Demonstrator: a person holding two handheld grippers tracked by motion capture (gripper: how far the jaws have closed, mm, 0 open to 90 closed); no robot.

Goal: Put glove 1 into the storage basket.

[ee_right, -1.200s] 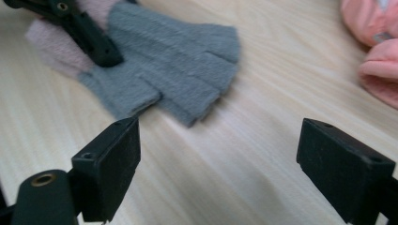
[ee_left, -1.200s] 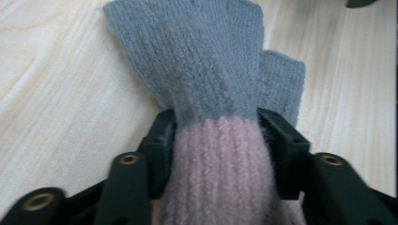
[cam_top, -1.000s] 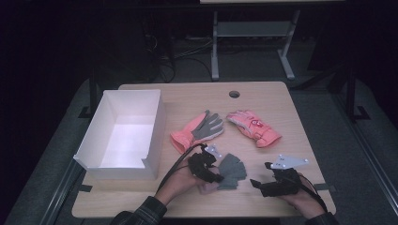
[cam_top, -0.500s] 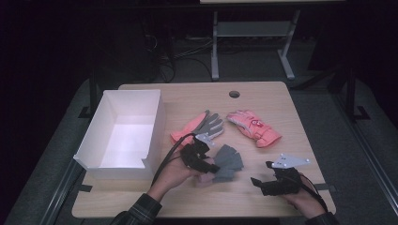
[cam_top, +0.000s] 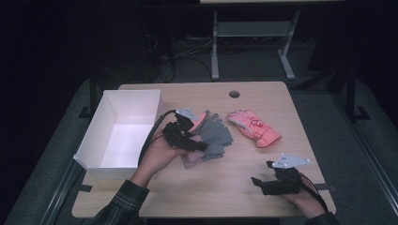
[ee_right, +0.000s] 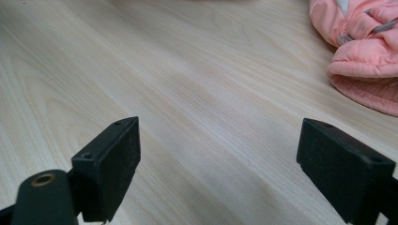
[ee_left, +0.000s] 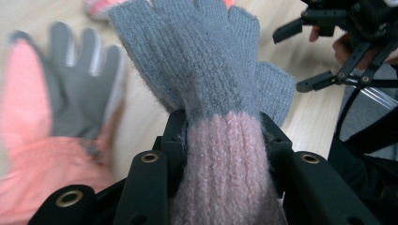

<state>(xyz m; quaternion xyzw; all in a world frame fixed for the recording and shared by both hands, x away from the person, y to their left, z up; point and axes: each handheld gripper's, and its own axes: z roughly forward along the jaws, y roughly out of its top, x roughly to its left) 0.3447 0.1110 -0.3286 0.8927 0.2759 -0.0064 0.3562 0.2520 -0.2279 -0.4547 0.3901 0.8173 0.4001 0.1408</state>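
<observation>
Left gripper (cam_top: pixel 199 145): clamped on pink cuff of grey knit glove (ee_left: pixel 206 75), lifted above table (cam_top: pixel 225 187), beside white box (cam_top: pixel 117 133).
Right gripper (cam_top: pixel 263 180): jaws wide apart, nothing between, low over bare wood.
Risk: cuff slipping free, soft knit under few pads.
Risk: dangling fingers snagging ski glove (ee_left: pixel 56 112) below.
Risk: catching box rim.

No words or numbers can be read here. The pink ski glove (cam_top: pixel 255 127) on the bench (cam_top: pixel 244 187) has a small red and white patch, but it is too tiny to read.
</observation>
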